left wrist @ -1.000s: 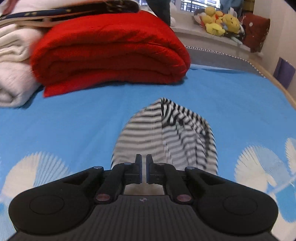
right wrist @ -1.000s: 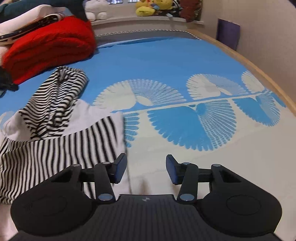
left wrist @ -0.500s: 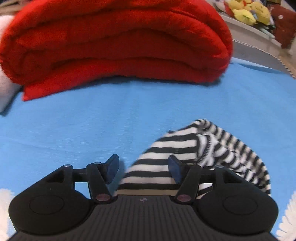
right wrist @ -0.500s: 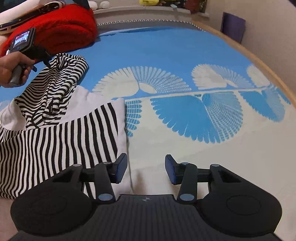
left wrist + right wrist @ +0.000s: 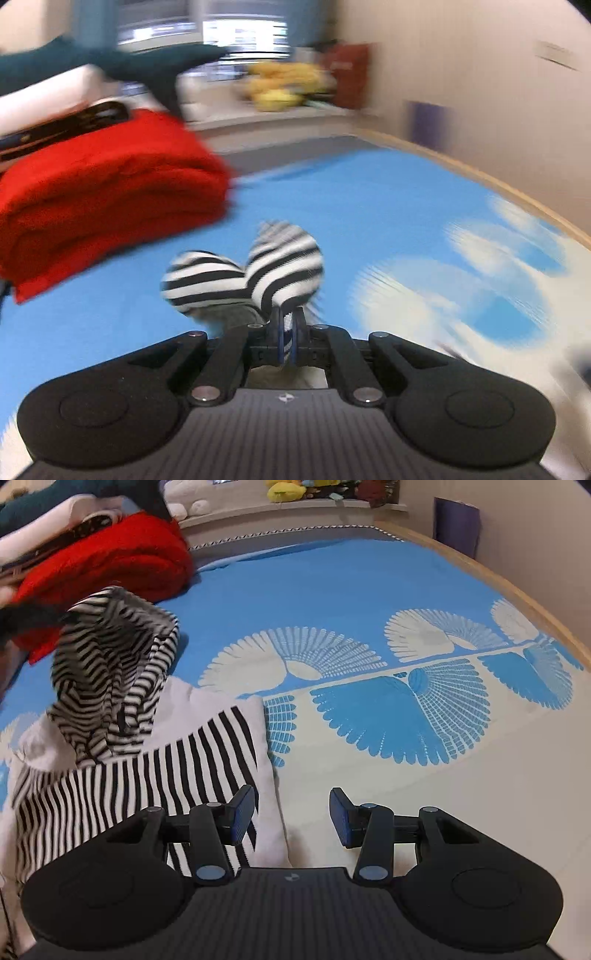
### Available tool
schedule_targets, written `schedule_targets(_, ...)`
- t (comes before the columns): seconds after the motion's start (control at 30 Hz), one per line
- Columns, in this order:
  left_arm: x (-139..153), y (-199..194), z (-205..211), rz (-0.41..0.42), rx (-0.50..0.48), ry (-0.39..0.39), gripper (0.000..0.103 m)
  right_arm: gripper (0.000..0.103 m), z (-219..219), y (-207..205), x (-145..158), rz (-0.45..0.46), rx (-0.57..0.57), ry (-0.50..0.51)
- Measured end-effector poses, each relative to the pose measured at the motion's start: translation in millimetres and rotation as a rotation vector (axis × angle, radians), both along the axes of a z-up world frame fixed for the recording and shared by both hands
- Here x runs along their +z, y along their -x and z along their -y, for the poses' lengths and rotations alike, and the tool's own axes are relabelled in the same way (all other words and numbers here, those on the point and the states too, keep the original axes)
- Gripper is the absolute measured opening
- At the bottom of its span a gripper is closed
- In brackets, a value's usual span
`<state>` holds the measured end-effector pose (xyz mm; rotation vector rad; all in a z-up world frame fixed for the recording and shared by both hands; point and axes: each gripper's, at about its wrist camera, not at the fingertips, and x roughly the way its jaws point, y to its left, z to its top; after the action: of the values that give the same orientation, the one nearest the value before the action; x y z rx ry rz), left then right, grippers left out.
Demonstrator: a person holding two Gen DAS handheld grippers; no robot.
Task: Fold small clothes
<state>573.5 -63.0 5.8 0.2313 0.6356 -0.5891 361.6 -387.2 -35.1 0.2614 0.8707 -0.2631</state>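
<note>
Black-and-white striped soft knit garment [image 5: 110, 686]: judged light, limp. Pinched fold clamped in left gripper [image 5: 287, 334]; hem corner recommended for right gripper [image 5: 291, 818], jaws parted, empty.

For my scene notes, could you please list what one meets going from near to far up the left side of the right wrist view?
Right gripper, jaws open → striped garment → red folded blanket → white plush toy on the window ledge.
</note>
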Motion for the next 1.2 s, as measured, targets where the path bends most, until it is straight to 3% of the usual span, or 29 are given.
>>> schedule_targets(0.07, -1.5, 83.6, -10.6, -0.075, -0.099, -0.002, 0.004, 0.046, 4.1, 3.0, 8.3, 0.028, -0.028, -0.027)
schedule_targets(0.13, -10.9, 151.5, -25.2, -0.215, -0.153, -0.020, 0.006, 0.046, 8.7, 8.0, 18.4, 0.070, -0.062, -0.049)
schedule_targets(0.2, -17.5, 196.1, -40.5, -0.350, -0.131, -0.050, 0.009, 0.046, 12.6, 13.6, 26.6, 0.111, -0.096, -0.074)
schedule_targets(0.27, -11.7, 215.2, -61.4, -0.403, -0.010, -0.019, 0.010, 0.047, 14.4, 18.9, 31.4, 0.139, -0.117, -0.096)
schedule_targets(0.4, 2.3, 199.3, -101.0, -0.480, 0.405, 0.230, 0.012, 0.047, 7.7, 22.8, 34.6, 0.163, -0.096, -0.129)
schedule_targets(0.47, -2.0, 185.8, -118.1, -0.473, 0.523, 0.321, 0.017, 0.047, 1.5, 21.6, 33.3, 0.161, -0.075, -0.142)
schedule_targets(0.5, -9.7, 178.5, -118.0, -0.475, 0.571, 0.323, 0.018, 0.047, -0.4, 20.3, 31.1, 0.159, -0.065, -0.165)
schedule_targets(0.57, -31.6, 161.5, -111.3, -0.558, 0.684, 0.276, 0.019, 0.047, -3.5, 16.6, 25.0, 0.143, -0.046, -0.225)
schedule_targets(0.77, -88.6, 121.6, -117.4, -0.760, 0.747, 0.360, 0.022, 0.047, -16.4, 0.9, -10.7, 0.006, 0.044, -0.492)
schedule_targets(0.9, -101.5, 133.3, -128.0, -0.851, 0.838, 0.476, 0.025, 0.047, -34.6, -11.8, -30.2, -0.100, 0.102, -0.472)
schedule_targets(1.03, -105.2, 143.1, -134.8, -0.868, 0.873, 0.497, 0.029, 0.047, -49.4, -20.7, -45.7, -0.163, 0.131, -0.454)
schedule_targets(1.2, -105.6, 152.0, -147.9, -0.876, 0.903, 0.591, 0.029, 0.047, -67.1, -24.4, -55.7, -0.202, 0.163, -0.427)
